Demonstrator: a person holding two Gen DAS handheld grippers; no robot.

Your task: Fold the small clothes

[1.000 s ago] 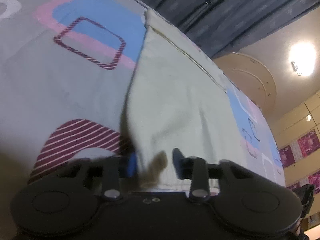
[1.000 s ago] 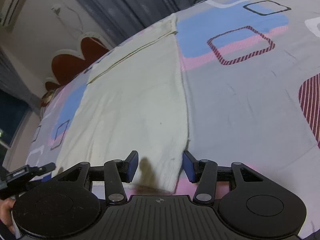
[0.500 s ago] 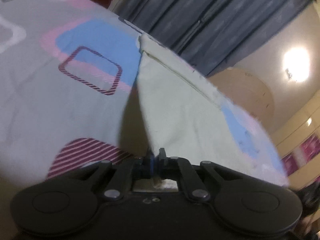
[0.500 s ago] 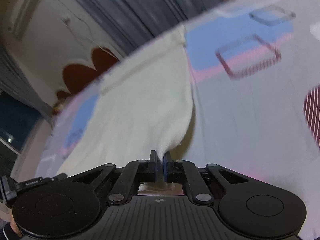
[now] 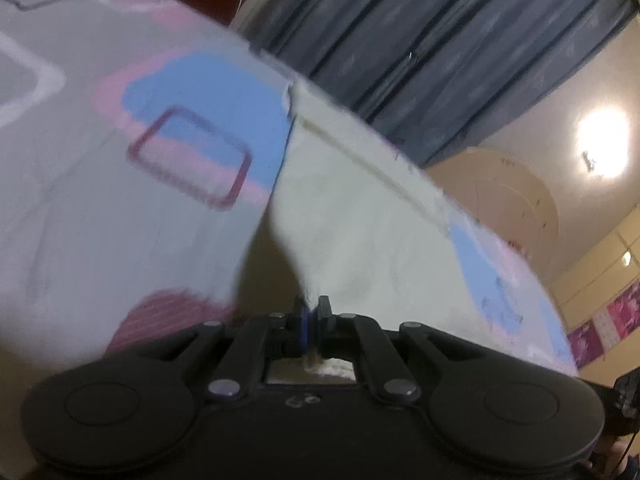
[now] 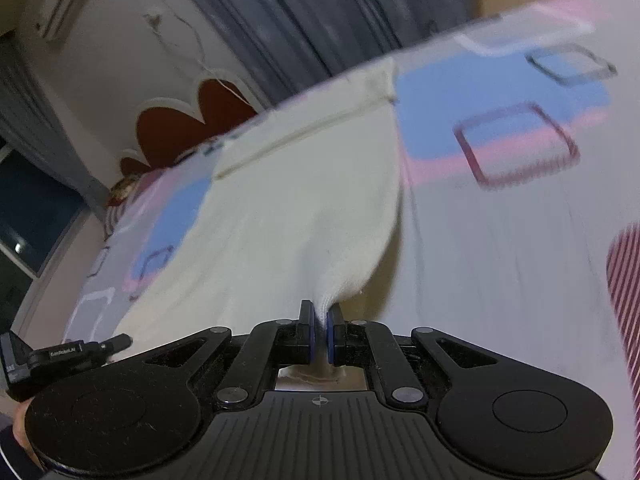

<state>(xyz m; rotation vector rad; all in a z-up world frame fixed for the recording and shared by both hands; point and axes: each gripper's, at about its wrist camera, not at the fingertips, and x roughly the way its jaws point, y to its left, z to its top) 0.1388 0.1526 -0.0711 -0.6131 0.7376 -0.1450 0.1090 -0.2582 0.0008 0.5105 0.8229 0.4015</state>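
Your left gripper [image 5: 311,322] is pinched tight on one near corner of the cream cloth [image 5: 360,216], and that corner is lifted off the bedsheet [image 5: 100,200]. The far end of the cloth lies flat on the bed. Your right gripper [image 6: 319,334] is squeezed shut on the other near corner, lifted up too.

Motion smears the patterned bedsheet [image 5: 120,200] at both frames' edges, the cream garment [image 6: 280,208] vanishes into each gripper's closed jaws, and a hand [image 6: 20,424] is cut off lower left.
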